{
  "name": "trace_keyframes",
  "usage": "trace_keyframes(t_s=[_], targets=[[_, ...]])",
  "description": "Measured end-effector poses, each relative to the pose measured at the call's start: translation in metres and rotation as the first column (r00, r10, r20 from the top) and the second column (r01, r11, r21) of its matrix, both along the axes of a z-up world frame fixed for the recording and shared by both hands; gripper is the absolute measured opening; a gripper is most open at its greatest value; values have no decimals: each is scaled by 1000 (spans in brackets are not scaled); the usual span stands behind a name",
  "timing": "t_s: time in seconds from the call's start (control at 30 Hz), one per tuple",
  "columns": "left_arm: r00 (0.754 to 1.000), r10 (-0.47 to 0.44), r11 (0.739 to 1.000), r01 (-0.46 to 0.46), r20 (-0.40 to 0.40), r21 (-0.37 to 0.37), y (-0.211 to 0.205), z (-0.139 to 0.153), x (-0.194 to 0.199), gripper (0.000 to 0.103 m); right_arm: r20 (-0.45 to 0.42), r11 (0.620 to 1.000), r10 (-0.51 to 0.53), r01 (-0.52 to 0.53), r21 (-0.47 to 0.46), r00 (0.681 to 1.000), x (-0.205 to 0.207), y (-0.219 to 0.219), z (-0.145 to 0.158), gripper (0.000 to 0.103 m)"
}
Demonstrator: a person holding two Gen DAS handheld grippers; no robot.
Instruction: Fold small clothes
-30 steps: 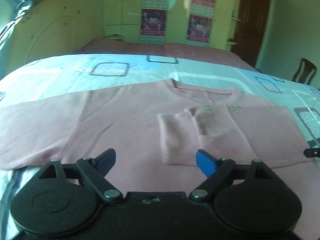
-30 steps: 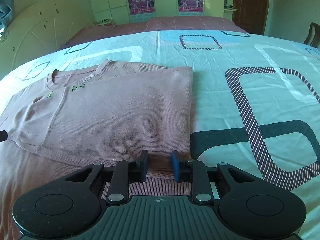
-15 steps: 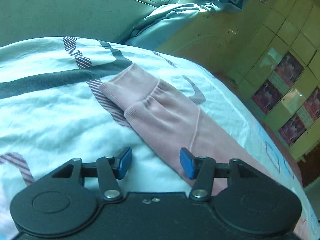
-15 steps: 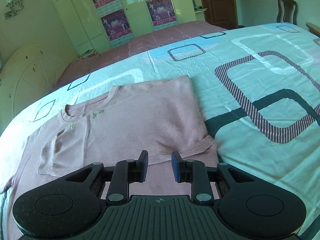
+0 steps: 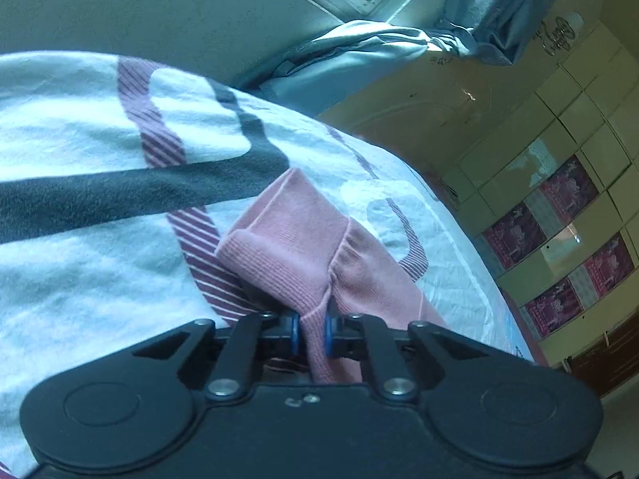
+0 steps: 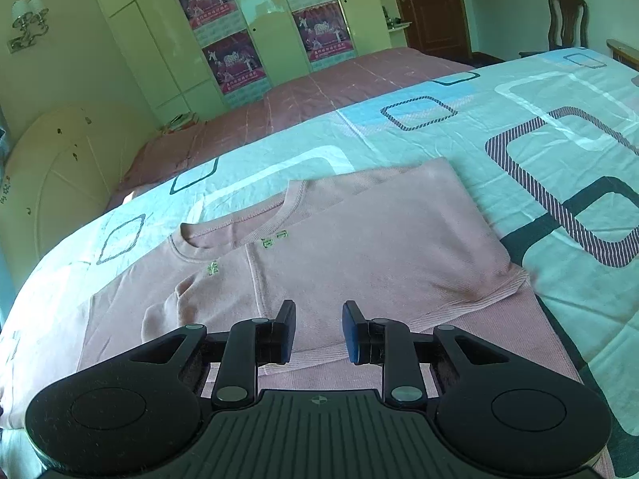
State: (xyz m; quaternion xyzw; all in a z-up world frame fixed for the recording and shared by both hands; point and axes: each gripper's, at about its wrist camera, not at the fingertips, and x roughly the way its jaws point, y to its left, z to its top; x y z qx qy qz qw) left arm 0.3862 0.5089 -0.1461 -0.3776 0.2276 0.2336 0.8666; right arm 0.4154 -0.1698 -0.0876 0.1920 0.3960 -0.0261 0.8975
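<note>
A pink long-sleeved sweater (image 6: 359,247) lies flat on the patterned bedsheet (image 6: 519,119), its right side and sleeve folded over the chest. In the left wrist view my left gripper (image 5: 310,333) is shut on the ribbed cuff end of the left sleeve (image 5: 295,247), which bunches up between the blue pads. In the right wrist view my right gripper (image 6: 318,329) is open and empty, hovering just above the sweater's lower hem, near the folded part.
A white headboard (image 6: 60,183) stands at the left, with a blue curtain (image 5: 379,52) by the window above it. A wardrobe with posters (image 6: 247,40) stands beyond the bed. A wooden chair (image 6: 567,20) and a door are at the far right.
My left gripper swung left to the sleeve's cuff and shut on it. My right gripper rose, backed off the hem and opened wider.
</note>
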Motion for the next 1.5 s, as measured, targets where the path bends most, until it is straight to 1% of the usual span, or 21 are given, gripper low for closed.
trace_keyframes(t_s=[0.07,0.13,0.2,0.3,0.4,0.5,0.67,0.7,0.77,0.8,0.83,0.87,0.93,0.97,1.03,1.1,1.27,1.33,1.37,1.47,1.5], targets=[[997,-82,994,81,12,78,-21,16,8,9,-1,1000,-2,2,-8,1000,0,-6,-2,25],[983,-182,972,178,11,151,-54,33,21,9,-1,1000,-4,4,-6,1000,1,-14,-6,25],[957,-289,936,280,8,212,-95,49,36,9,4,1000,0,0,-2,1000,3,-21,-9,25],[889,-457,852,445,-25,276,-175,68,64,9,13,1000,23,-23,13,1000,9,-31,-14,25],[802,-589,745,587,-99,318,-263,75,89,9,22,998,44,-45,32,999,15,-44,-18,25],[694,-698,624,709,-174,328,-359,69,109,9,31,997,45,-47,65,998,17,-64,-19,25],[515,-798,442,853,-312,279,-490,29,131,11,32,990,40,-43,131,999,11,-99,-21,25],[489,-805,415,869,-335,271,-508,19,133,16,32,987,41,-45,155,999,10,-105,-23,25],[401,-841,337,913,-362,229,-539,-4,131,42,25,977,45,-49,207,999,7,-116,-26,26],[395,-842,315,913,-367,260,-551,-6,124,69,20,974,43,-46,223,999,6,-120,-27,31],[394,-849,299,908,-353,294,-555,-6,116,80,28,971,32,-38,235,999,3,-123,-27,64],[396,-853,297,904,-339,309,-555,-4,108,79,53,968,30,-42,248,998,0,-125,-25,84],[427,-846,325,888,-320,327,-543,2,97,68,80,954,62,-82,288,995,-1,-124,-23,84],[449,-837,347,877,-312,331,-533,7,94,67,85,948,79,-101,300,993,1,-120,-23,81],[517,-802,412,841,-298,351,-498,18,81,63,81,935,121,-141,325,989,8,-106,-25,69],[580,-757,461,801,-302,382,-458,27,66,61,72,918,165,-180,354,984,17,-88,-32,64],[698,-612,553,714,-371,430,-363,35,30,55,23,875,246,-232,425,969,43,-39,-59,60],[720,-571,588,694,-395,416,-336,31,28,53,3,867,249,-224,444,969,52,-25,-69,58],[722,-563,596,692,-402,408,-327,28,30,53,-12,865,244,-212,455,970,57,-20,-74,51],[711,-560,595,702,-425,391,-312,17,45,45,-34,878,233,-195,436,972,73,-7,-79,32],[708,-567,595,705,-421,386,-309,13,51,43,-38,888,228,-192,417,973,75,-4,-79,31]])
